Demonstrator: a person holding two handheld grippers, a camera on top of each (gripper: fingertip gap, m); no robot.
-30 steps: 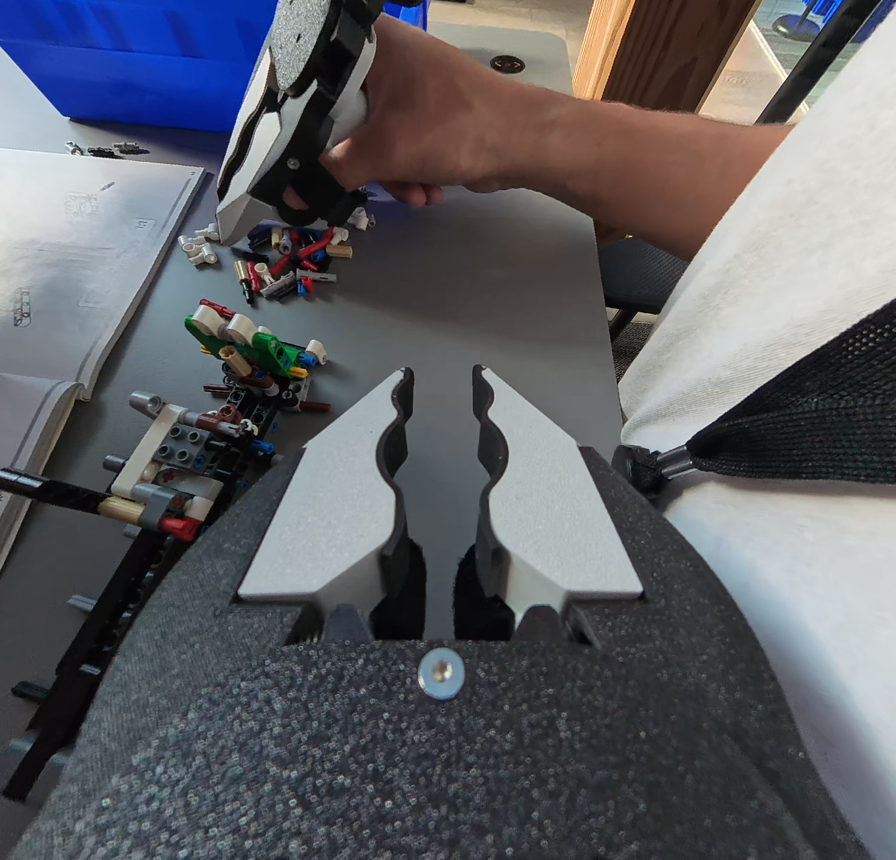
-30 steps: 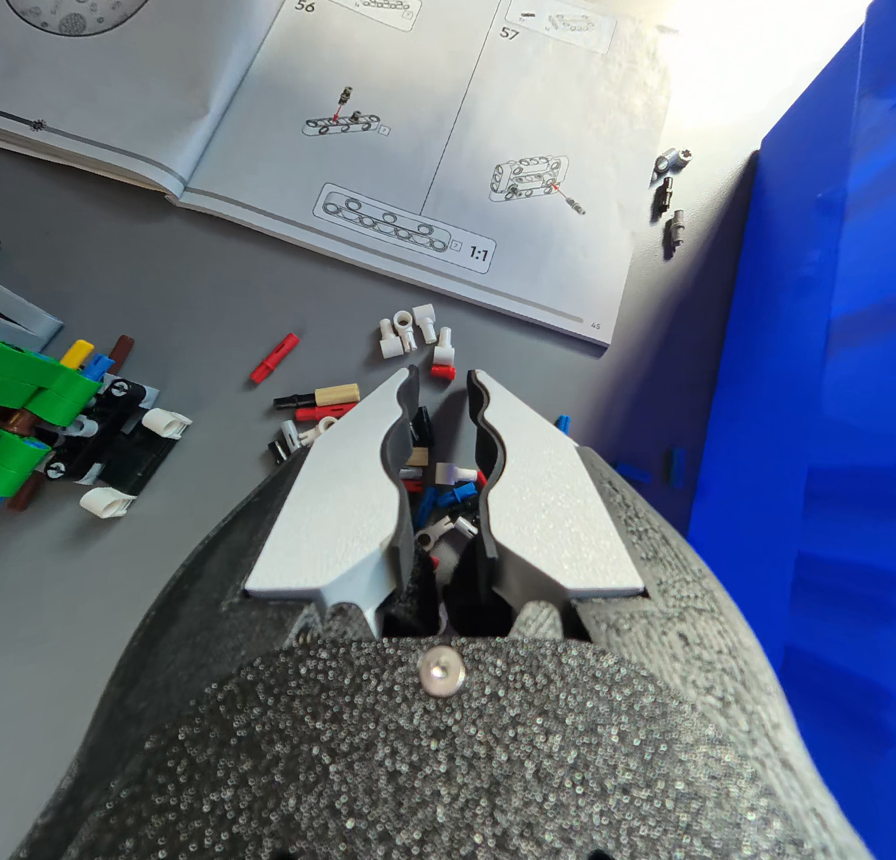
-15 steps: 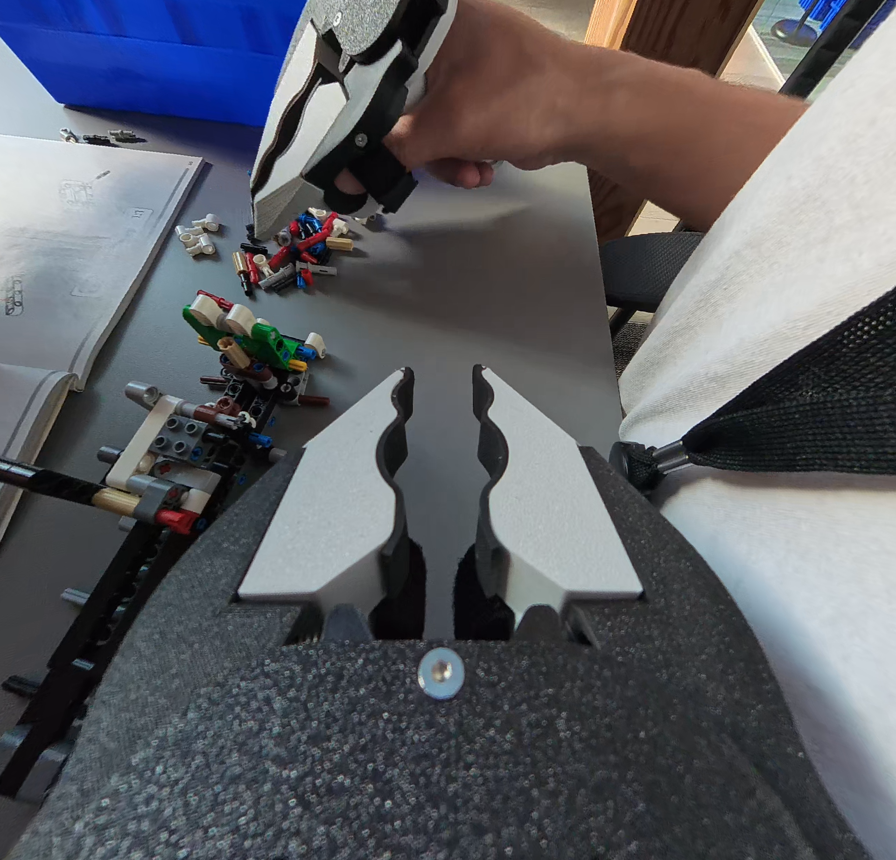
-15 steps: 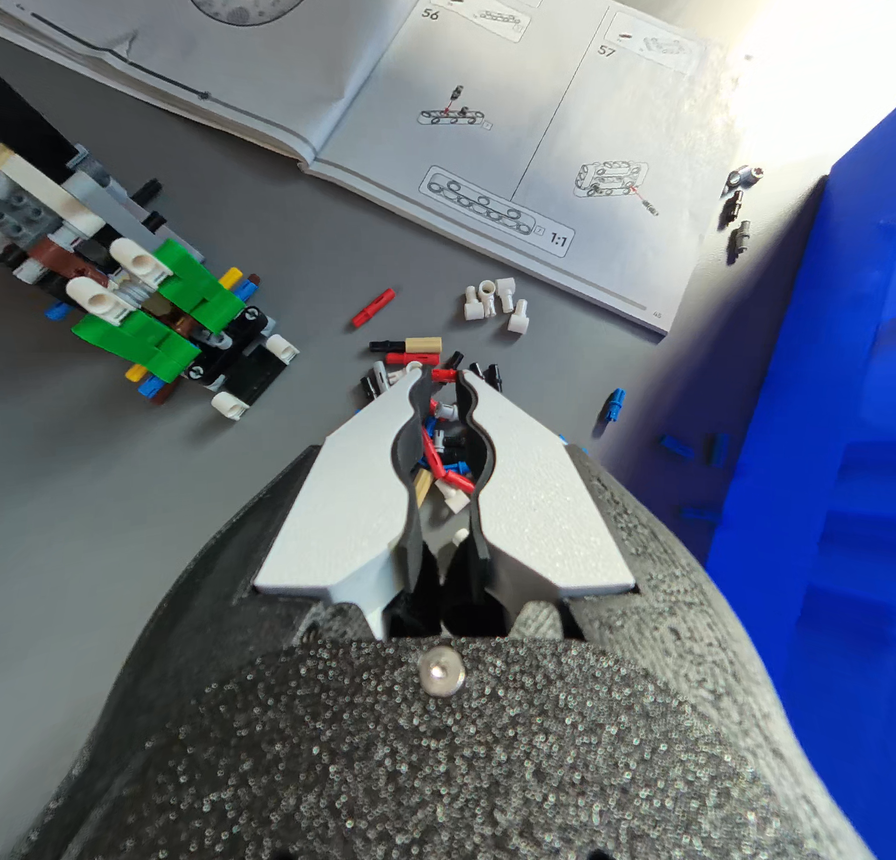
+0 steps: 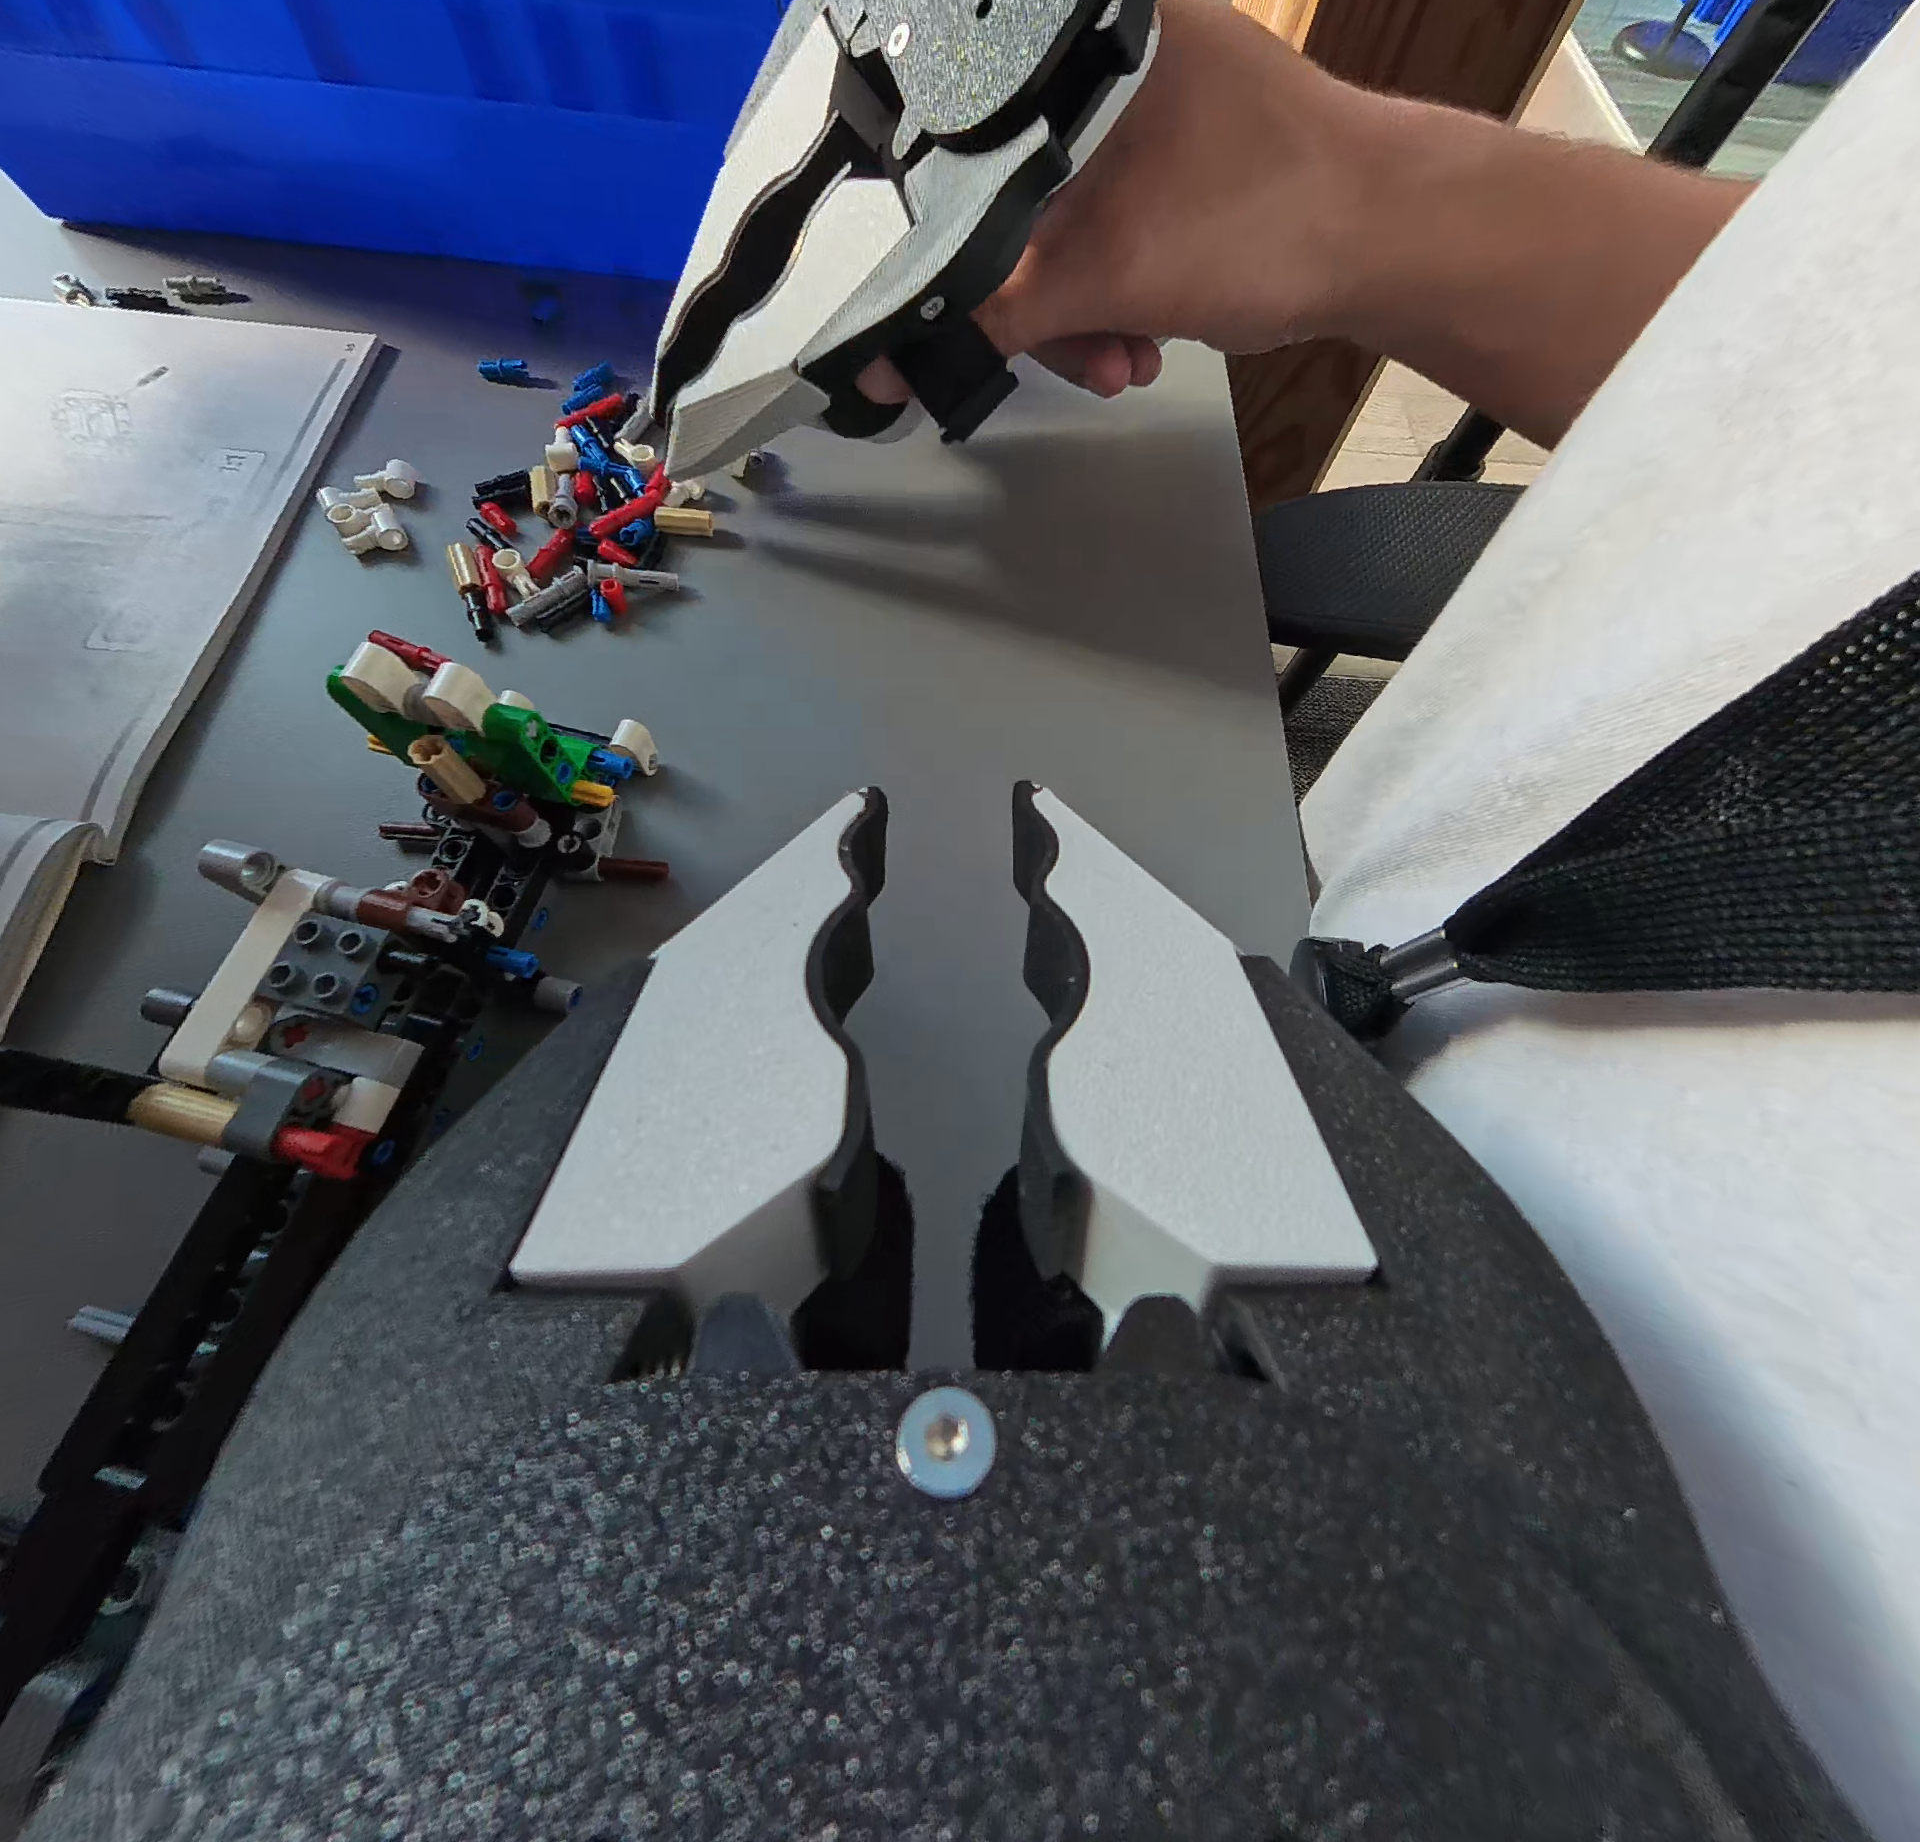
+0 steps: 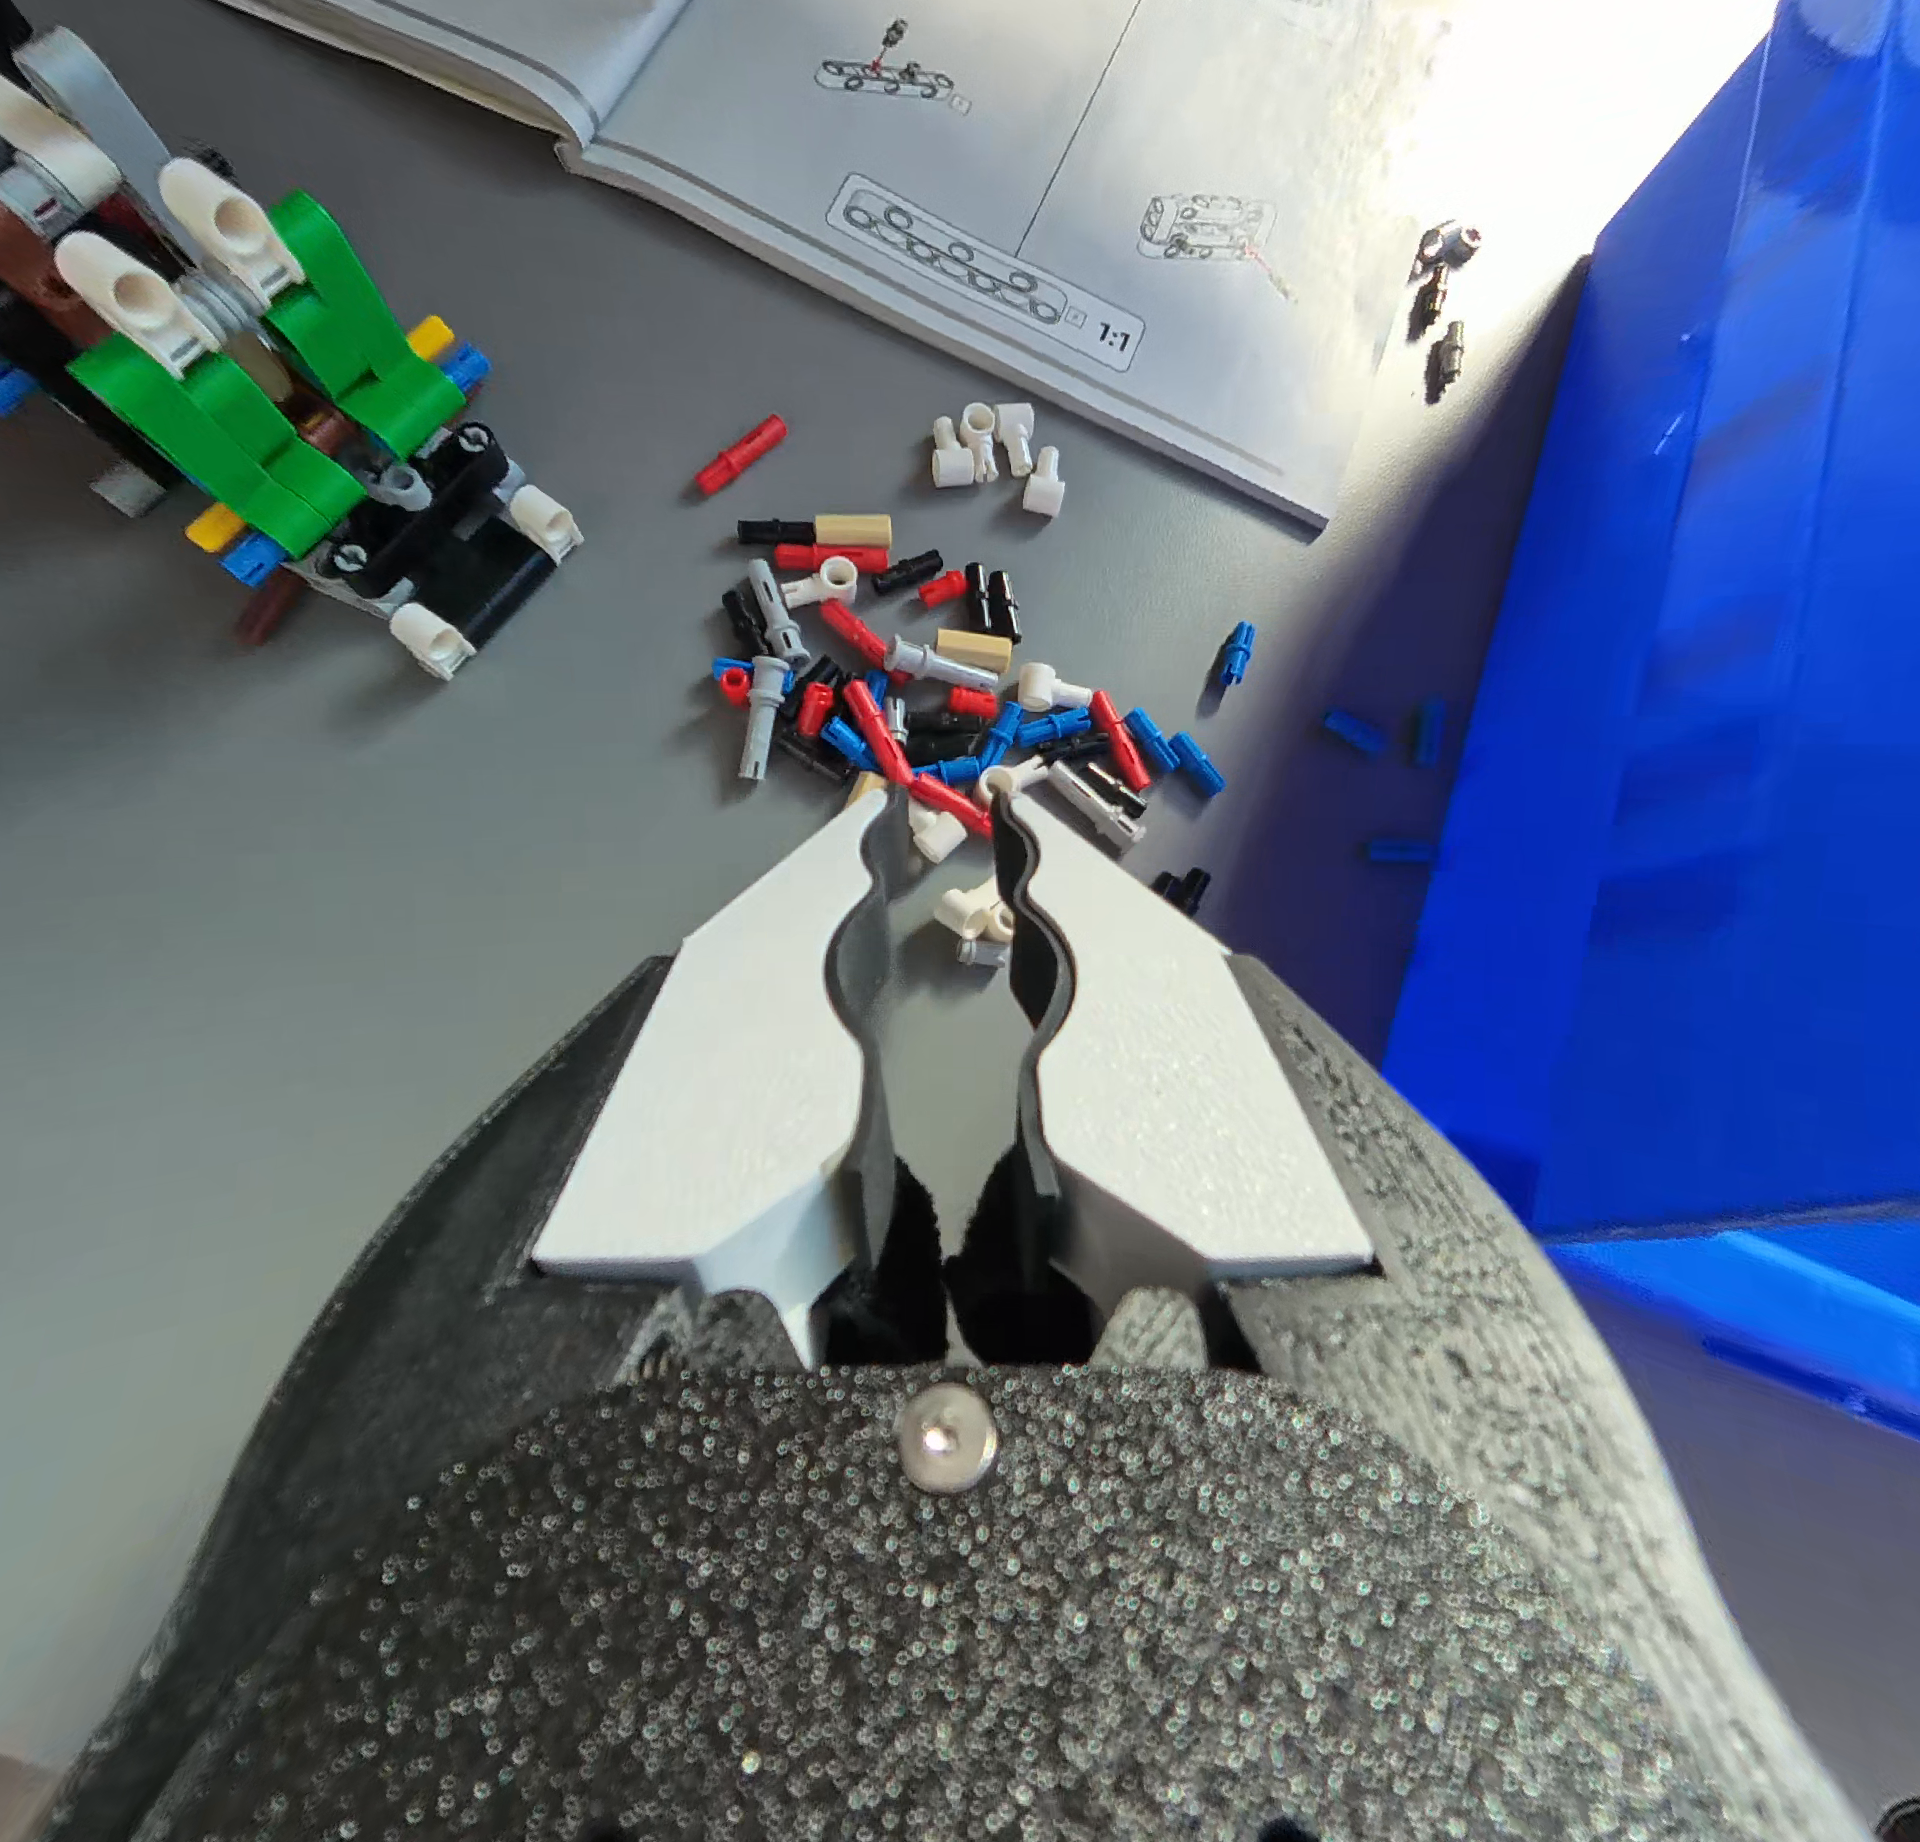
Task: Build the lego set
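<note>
My right gripper (image 6: 940, 805) hangs just over the near edge of the pile of small pins (image 6: 935, 691) on the bench (image 6: 312, 857), jaws a bit apart, nothing clamped. A long red pin (image 6: 940, 800) lies slantwise across the gap at the tips. Four white connectors (image 6: 992, 452) sit beyond the pile, toward the open booklet (image 6: 935, 130). Left gripper (image 5: 945, 805) is open and empty, well back from the pile, beside the green-and-black model (image 5: 488, 743).
</note>
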